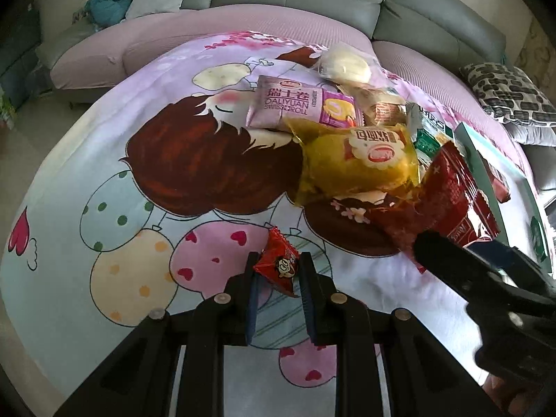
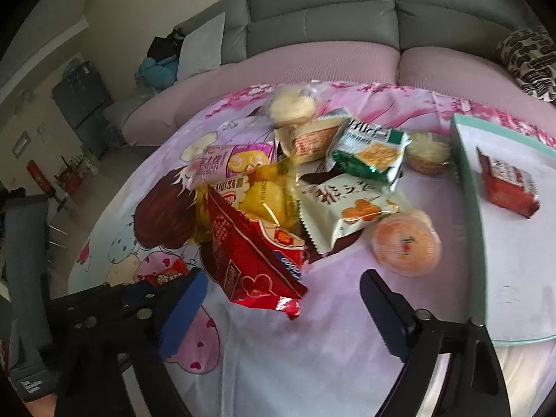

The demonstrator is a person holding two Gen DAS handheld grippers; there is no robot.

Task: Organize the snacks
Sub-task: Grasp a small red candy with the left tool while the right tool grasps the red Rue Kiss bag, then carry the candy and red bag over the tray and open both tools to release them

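Observation:
My left gripper (image 1: 278, 260) is shut on a small red candy packet (image 1: 277, 264), held just above the cartoon-print cloth; the packet also shows at the left of the right wrist view (image 2: 168, 274). My right gripper (image 2: 283, 290) is open and empty, its jaws on either side of a large red snack bag (image 2: 253, 253), which also shows in the left wrist view (image 1: 451, 201). A pile of snacks lies beyond: a yellow bread pack (image 1: 358, 163), a purple Swiss roll pack (image 1: 299, 104), a green cracker pack (image 2: 370, 153), a white cookie pack (image 2: 344, 212) and an orange round pastry (image 2: 405, 243).
A teal-rimmed white tray (image 2: 469, 187) stands at the right with one red packet (image 2: 507, 184) in it. Grey sofa (image 2: 347, 17) with pink seat cushions runs behind the cloth. A patterned pillow (image 1: 507, 93) lies at the far right.

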